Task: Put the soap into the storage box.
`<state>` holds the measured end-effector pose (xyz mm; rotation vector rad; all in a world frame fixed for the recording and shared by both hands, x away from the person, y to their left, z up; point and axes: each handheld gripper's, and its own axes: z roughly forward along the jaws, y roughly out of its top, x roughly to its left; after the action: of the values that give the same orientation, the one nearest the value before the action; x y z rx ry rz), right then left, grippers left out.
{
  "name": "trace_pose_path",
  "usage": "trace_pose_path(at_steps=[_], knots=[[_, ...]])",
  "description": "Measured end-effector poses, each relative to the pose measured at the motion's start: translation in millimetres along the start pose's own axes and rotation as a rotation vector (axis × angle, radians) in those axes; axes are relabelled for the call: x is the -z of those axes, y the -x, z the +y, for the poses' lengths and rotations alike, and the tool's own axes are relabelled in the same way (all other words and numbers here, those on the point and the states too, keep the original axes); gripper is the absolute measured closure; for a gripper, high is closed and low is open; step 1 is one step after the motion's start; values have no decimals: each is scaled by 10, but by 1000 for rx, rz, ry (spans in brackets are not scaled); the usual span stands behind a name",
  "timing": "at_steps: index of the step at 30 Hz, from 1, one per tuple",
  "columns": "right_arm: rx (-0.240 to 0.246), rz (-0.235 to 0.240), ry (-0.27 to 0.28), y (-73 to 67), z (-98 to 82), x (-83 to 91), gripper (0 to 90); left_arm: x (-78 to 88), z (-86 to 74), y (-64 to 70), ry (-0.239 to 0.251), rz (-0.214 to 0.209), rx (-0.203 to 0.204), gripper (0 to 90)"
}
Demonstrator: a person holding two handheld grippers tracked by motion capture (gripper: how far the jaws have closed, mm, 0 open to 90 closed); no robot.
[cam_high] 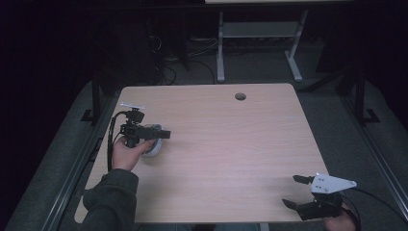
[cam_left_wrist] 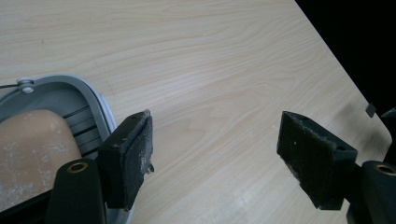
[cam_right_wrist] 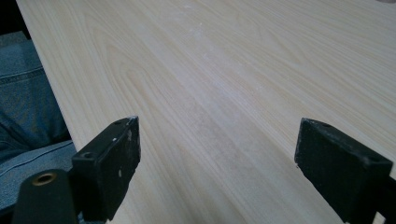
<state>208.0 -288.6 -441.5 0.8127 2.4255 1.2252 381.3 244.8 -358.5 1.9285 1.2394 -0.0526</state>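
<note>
My left gripper [cam_left_wrist: 215, 158] hangs beside the grey dish [cam_left_wrist: 88, 100], jaws parted and empty; right gripper [cam_right_wrist: 217, 163] waits wide open, empty, over the desk [cam_high: 231, 139].

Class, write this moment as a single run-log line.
left gripper: open, beside grey container | right gripper: open, nothing between jaws, near table corner

A light wood-grain worktop [cam_high: 231, 139] fills the middle of a dim room, with a round cable hole [cam_high: 240, 96] near its twelve o'clock edge. Grey carpet floor [cam_high: 332, 110] surrounds it. Toward twelve o'clock stands a white-legged desk frame [cam_high: 260, 43], and loose cables [cam_high: 168, 72] lie at eleven o'clock. The far background is dark.
</note>
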Motion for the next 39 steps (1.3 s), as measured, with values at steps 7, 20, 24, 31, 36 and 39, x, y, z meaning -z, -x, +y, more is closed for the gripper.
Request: trace_pose_path(at_steps=[7,20,24,31,36,39], knots=[[1,-2,1,1,-2,1,138,-8,-19,39,-1,-19,-15,262],[-4,-3,0,6,-5,3,138,-55,-52,103,-17,-44,-32,257],[-3,-4,0,7,-6,3,138,-77,-56,138,-19,-51,-45,257],[-5,-3,-2,10,-10,2,138,-106,-80,194,-22,-69,-60,256],[-6,-2,-3,8,-9,-3,138,-109,-94,221,-24,-73,-70,256],[-5,-2,-4,10,-12,-3,138,-109,-107,252,-22,-79,-76,256]])
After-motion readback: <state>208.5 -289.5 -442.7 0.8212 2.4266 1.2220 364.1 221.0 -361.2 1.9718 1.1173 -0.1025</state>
